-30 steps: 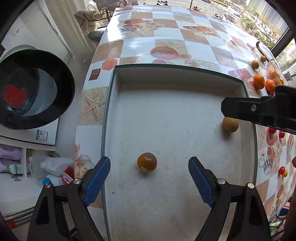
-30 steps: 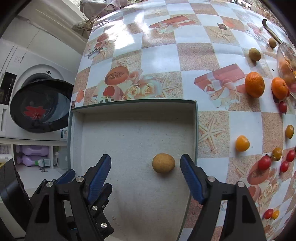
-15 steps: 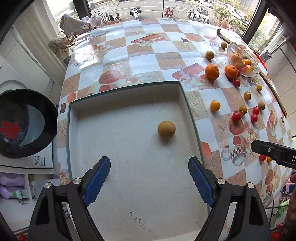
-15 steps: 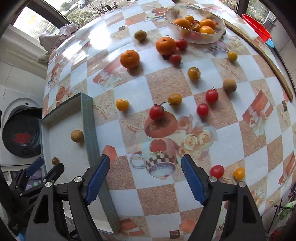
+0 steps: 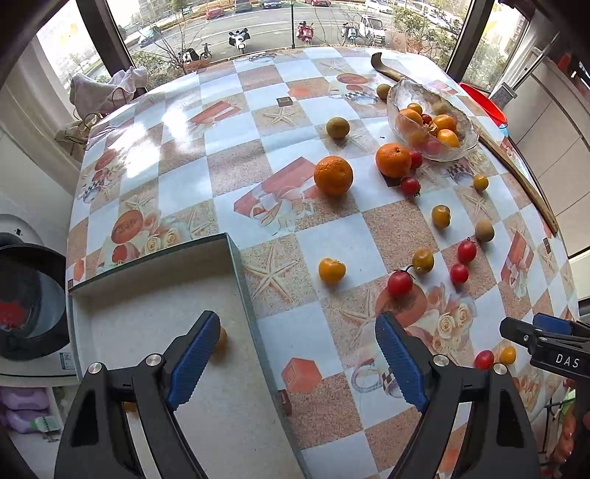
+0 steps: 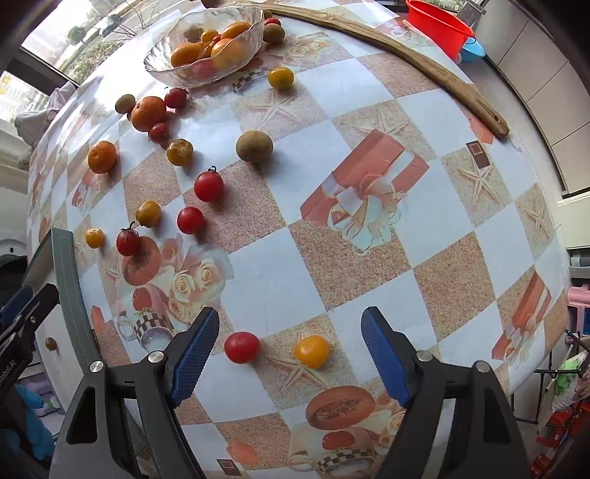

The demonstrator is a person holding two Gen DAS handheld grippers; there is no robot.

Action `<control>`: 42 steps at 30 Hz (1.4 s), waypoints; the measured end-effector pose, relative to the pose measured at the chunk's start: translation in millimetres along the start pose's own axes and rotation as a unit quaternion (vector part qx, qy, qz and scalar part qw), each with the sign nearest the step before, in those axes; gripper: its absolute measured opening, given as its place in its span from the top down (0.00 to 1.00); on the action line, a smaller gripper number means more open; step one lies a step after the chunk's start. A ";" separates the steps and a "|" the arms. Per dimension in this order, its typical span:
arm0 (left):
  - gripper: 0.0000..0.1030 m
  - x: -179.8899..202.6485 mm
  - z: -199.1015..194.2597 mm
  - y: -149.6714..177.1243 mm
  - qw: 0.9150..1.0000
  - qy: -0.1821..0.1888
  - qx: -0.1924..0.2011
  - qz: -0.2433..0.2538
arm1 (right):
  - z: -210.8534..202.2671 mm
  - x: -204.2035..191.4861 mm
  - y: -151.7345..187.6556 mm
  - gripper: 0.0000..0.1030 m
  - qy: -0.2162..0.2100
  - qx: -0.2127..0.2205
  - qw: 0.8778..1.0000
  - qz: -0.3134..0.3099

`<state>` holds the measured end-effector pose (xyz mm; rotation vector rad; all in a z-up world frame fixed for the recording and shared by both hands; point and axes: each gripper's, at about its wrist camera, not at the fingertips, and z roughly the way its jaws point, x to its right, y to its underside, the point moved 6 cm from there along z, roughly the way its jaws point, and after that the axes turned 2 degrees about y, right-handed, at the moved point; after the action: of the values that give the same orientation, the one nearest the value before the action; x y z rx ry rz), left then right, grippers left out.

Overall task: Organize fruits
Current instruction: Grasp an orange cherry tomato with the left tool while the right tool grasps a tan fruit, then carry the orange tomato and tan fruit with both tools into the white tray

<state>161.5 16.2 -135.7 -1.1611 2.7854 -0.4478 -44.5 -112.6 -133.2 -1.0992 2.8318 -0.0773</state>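
Red and yellow tomatoes (image 6: 241,347) lie between the right hand-held gripper (image 6: 288,353), spread to grasp one; left hand-held gripper (image 5: 293,355), spread, hovers over the tray (image 5: 243,280) edge on the surface (image 6: 368,258).

Sunlit window (image 5: 280,22), checkered table (image 5: 236,162)

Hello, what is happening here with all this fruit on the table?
A person with two grippers is sorting fruit into a tray. Both are open and hold nothing. The right gripper hangs over a red tomato and a yellow one. The left gripper hangs over the tray edge. Most fruit is on the table.
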 end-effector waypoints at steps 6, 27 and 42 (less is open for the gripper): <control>0.15 7.3 29.4 -11.9 1.000 -0.023 -0.011 -0.003 | 12.7 -1.7 -36.0 0.20 0.009 0.013 0.999 -0.036; 0.62 35.8 67.5 -23.8 1.000 0.010 -0.017 0.012 | 25.7 -44.2 -107.3 0.69 0.021 0.062 0.990 -0.121; 0.79 26.5 32.5 -3.0 0.995 0.086 -0.025 -0.039 | 8.2 -18.1 -49.2 0.73 -0.029 0.030 0.997 -0.063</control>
<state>151.1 -12.0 -165.0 -1.3054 2.9188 -0.5120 2.7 -136.7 -135.8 -1.2460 2.6888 -0.1385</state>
